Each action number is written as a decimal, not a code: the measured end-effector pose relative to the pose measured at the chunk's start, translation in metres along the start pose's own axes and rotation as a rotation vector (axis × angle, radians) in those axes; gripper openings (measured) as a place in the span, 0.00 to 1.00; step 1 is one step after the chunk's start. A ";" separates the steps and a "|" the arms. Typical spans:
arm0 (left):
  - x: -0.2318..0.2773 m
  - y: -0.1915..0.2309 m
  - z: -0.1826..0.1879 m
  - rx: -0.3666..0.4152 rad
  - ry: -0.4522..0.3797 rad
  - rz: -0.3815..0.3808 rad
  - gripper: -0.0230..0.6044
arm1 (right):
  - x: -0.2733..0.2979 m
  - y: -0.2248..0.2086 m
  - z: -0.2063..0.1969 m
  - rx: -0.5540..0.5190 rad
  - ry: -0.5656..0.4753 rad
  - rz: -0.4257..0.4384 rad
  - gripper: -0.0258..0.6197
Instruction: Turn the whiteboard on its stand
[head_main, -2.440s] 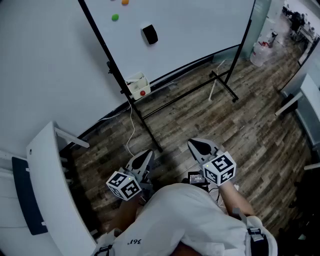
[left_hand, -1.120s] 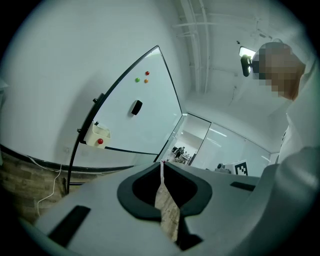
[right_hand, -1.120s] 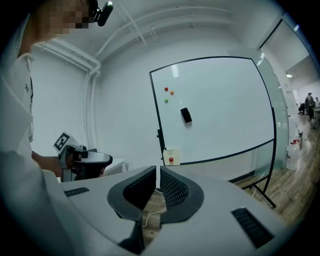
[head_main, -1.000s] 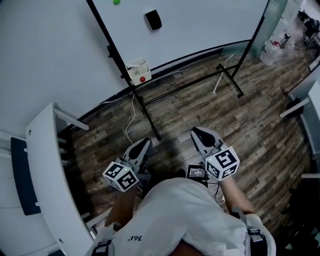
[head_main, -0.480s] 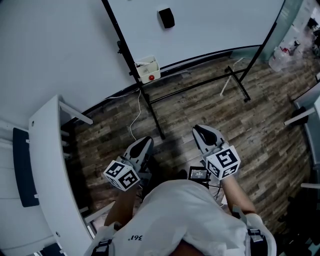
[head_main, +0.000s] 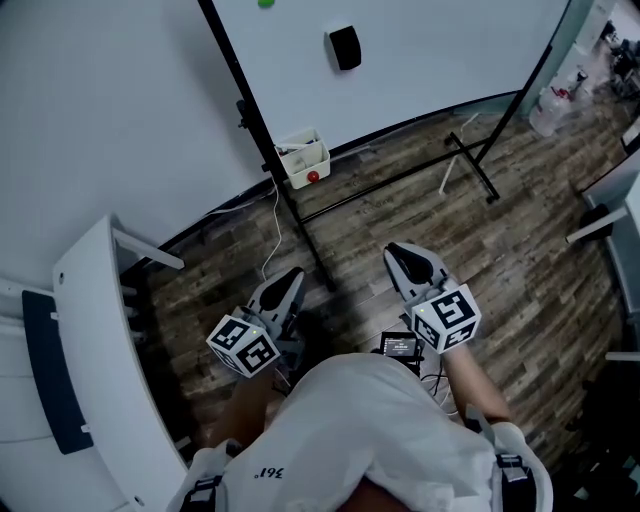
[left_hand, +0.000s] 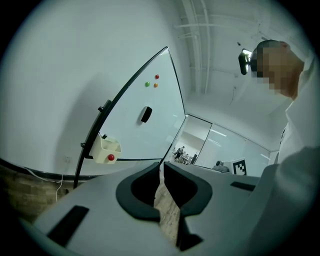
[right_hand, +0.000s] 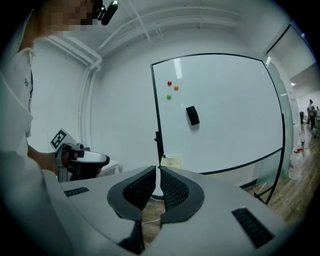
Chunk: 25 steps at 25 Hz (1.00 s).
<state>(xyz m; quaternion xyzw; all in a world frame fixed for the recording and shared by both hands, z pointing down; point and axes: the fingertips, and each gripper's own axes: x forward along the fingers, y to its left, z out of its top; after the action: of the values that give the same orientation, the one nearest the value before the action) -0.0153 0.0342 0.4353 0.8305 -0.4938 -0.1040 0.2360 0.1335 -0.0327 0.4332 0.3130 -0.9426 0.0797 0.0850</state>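
The whiteboard (head_main: 430, 60) stands on a black wheeled stand (head_main: 292, 220) on the wooden floor ahead, apart from both grippers. A black eraser (head_main: 345, 47) and a green magnet (head_main: 266, 3) stick to its face. A small white box (head_main: 303, 160) with a red item hangs on the left post. My left gripper (head_main: 288, 282) is low in front of the person, shut and holding nothing. My right gripper (head_main: 397, 254) is beside it, also shut and holding nothing. The left gripper view shows the board (left_hand: 155, 130) edge-on beyond the shut left gripper (left_hand: 162, 167). In the right gripper view the board (right_hand: 230, 115) stands behind the shut right gripper (right_hand: 158, 171).
A curved white desk (head_main: 90, 350) with a dark panel (head_main: 45, 370) runs along the left. A white cable (head_main: 268, 245) trails on the floor near the stand's left post. The stand's right foot (head_main: 470, 165) juts forward. A water jug (head_main: 548, 105) and white furniture (head_main: 605, 220) stand at the right.
The head view has swung slightly, so the whiteboard and its stand shift in the picture. Both grippers stay shut at about the same place before the person.
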 end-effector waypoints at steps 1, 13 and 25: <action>0.002 0.009 0.005 -0.006 0.005 -0.002 0.06 | 0.009 0.000 0.002 0.005 0.001 -0.006 0.09; 0.003 0.106 0.063 0.018 0.053 -0.084 0.06 | 0.115 0.021 0.026 0.022 0.013 -0.070 0.09; -0.003 0.149 0.093 0.053 0.042 -0.101 0.06 | 0.172 0.033 0.046 0.004 -0.011 -0.083 0.09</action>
<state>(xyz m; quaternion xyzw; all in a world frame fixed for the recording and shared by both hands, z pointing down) -0.1698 -0.0495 0.4288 0.8623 -0.4488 -0.0853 0.2187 -0.0270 -0.1153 0.4218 0.3524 -0.9291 0.0763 0.0826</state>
